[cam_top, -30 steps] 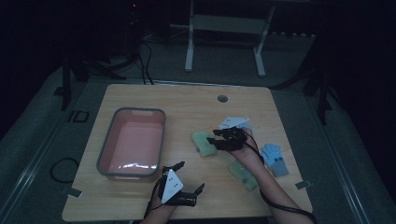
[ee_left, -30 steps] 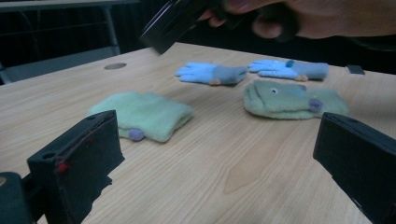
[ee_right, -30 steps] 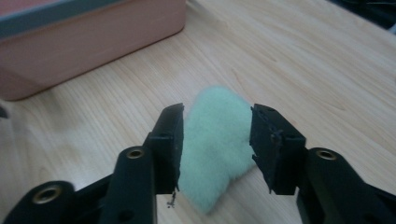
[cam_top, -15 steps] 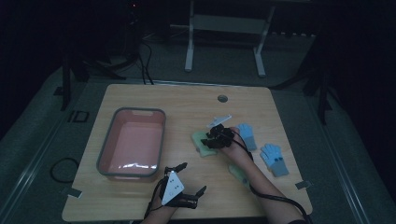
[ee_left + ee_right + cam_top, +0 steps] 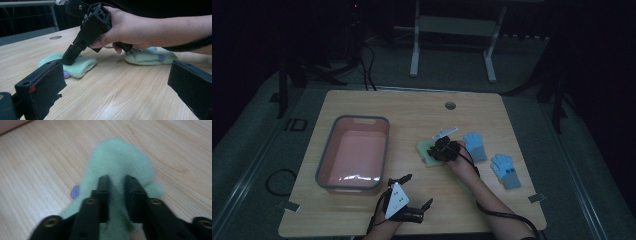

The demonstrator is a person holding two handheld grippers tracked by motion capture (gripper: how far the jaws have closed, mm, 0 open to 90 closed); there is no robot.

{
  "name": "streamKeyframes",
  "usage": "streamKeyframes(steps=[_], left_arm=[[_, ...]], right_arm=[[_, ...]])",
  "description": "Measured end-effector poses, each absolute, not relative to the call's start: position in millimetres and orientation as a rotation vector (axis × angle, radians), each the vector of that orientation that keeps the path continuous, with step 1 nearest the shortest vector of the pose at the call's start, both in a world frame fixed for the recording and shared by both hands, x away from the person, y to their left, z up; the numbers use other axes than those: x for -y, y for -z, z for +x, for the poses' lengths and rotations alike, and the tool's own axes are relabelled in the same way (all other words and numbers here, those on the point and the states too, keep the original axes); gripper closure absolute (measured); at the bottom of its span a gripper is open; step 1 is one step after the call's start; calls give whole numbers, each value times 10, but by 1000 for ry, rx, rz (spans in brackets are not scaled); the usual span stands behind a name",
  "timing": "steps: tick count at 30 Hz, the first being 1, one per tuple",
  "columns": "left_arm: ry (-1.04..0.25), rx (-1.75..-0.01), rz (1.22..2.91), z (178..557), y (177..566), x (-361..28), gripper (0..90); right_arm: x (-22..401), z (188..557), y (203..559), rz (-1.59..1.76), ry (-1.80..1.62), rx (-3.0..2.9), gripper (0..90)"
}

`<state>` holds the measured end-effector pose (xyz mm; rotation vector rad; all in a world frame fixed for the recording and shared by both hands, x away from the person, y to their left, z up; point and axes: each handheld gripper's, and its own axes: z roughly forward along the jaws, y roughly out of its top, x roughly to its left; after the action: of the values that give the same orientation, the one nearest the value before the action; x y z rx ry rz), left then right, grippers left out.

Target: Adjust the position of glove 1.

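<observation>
A pale green glove [image 5: 424,151] with a purple dot lies flat at the table's middle. My right gripper [image 5: 432,151] points down onto it, and its jaws have just been closing. In the right gripper view they [image 5: 116,182] pinch a fold of the green glove [image 5: 120,157]. The left gripper view shows that gripper's tip [image 5: 68,58] pressed into the same glove [image 5: 82,66]. A second green glove [image 5: 150,56] lies behind the right hand. My left gripper [image 5: 406,194] rests open near the front edge, its jaws [image 5: 117,75] wide apart with nothing between them.
A pink basin [image 5: 327,165] with a grey rim stands on the left half of the table. Two blue gloves [image 5: 474,146] [image 5: 507,171] lie to the right of the right hand. A round cable hole [image 5: 450,105] sits near the far edge.
My right gripper moved left and down from above the blue glove onto the green glove, and its jaws narrowed onto the fabric. The left gripper stayed put.
</observation>
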<state>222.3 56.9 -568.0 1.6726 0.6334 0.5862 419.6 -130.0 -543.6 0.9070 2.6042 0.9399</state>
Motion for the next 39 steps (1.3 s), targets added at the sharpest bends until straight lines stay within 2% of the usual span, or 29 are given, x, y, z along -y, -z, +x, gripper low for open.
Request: streamKeyframes(steps=[4, 10, 17, 23, 28, 39], left_arm=[[-587, -635, 1671, 2222, 5680, -571, 13], [-586, -635, 1675, 2225, 5679, -572, 13], [-590, -629, 1680, 2223, 5678, -567, 13], [-594, -626, 1678, 2221, 5679, -565, 13], [-597, -626, 1683, 2221, 5678, -555, 13], [-599, -629, 1681, 2226, 5678, -554, 13]], right_arm=[[1274, 4166, 5392, 986, -941, -2565, 858], [1289, 4033, 5221, 1056, -992, -2510, 868], [1413, 3626, 4918, 1101, -1035, -2419, 871], [1518, 3265, 4800, 1145, -1071, -2368, 872], [1571, 3063, 4838, 1186, -1058, -2325, 872], [1605, 2875, 5231, 1285, -994, -2312, 870]])
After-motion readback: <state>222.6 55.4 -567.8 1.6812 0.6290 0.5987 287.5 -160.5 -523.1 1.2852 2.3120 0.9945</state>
